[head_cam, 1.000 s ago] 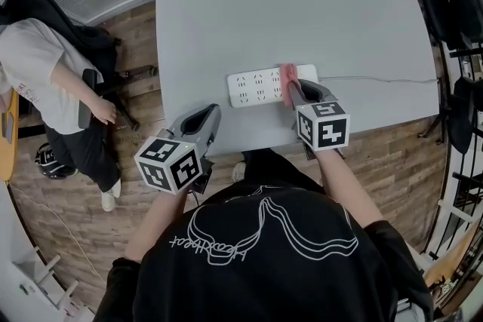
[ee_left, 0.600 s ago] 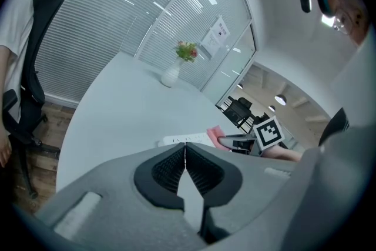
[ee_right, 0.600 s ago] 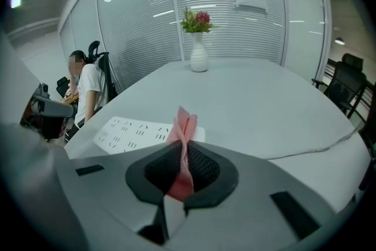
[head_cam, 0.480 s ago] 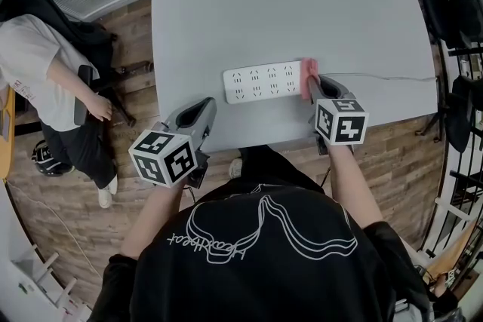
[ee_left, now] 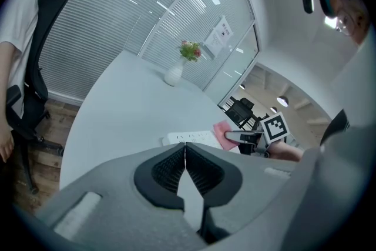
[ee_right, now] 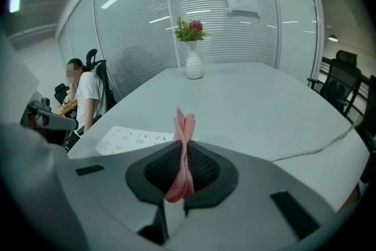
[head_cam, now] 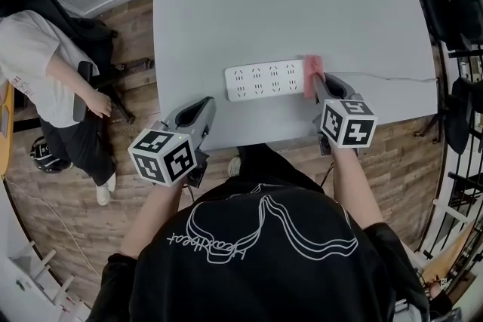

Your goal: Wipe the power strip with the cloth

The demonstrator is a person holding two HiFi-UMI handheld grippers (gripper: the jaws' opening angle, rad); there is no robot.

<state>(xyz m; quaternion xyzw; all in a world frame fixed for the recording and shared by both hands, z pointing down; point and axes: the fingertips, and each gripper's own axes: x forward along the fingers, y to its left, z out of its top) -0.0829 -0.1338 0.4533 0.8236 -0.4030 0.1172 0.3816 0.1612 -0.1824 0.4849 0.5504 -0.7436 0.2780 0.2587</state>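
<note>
The right gripper [ee_right: 181,156] has its fingers [ee_right: 205,168] pressed together on the pink cloth [ee_right: 183,126]. The cloth stands up as a folded pleat between the pads and pokes out past the tips. In the head view the cloth sits right against the right end of the white power strip [head_cam: 266,79], and the gripper reaches in from the near edge of the desk [head_cam: 287,4].

The power strip lies flat across the pale grey desk, close to that near edge, with its sockets facing up. A thin white cable [head_cam: 385,77] runs from beyond the cloth toward the desk's right edge.

The left gripper [ee_left: 185,153] hovers by the desk's near edge, to the left of the strip and apart from it. Its fingers [ee_left: 164,170] are closed against each other with nothing between them.

A white vase [ee_right: 194,66] with flowers stands at the far end of the desk. A person in a white shirt [head_cam: 38,64] is off the desk's left side, by a black chair [ee_left: 35,38] on the wooden floor [head_cam: 136,34]
</note>
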